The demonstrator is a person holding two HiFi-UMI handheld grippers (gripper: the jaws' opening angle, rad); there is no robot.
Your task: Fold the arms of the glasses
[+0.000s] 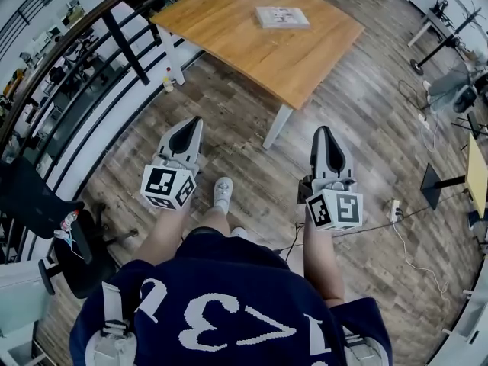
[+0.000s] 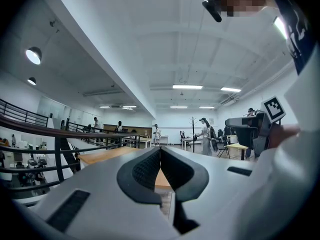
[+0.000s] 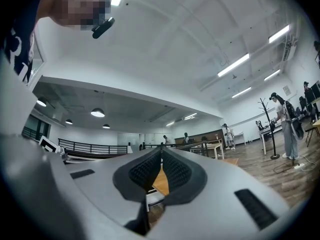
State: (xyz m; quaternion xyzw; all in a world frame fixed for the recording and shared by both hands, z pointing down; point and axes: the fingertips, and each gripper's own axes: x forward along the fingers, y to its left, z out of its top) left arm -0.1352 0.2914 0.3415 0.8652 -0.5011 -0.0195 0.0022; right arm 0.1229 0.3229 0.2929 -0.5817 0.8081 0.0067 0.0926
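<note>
**A:** Head view has us standing short of the light-brown square wooden table, with the left gripper and right gripper both pointing at it.

**B:** Jaws?

**A:** Both pairs are pressed together, with nothing between them.

**B:** And the glasses?

**A:** We can't make them out. Our guess is they're on the flat pale rectangular pad on the far tabletop, well ahead of both grippers, so we can't tell their long axis. Neither hand looks nearer. The white table leg and the near corner lie between us and it.

I see the left hand-held gripper and right hand-held gripper over the floor — table with box ahead.
</note>
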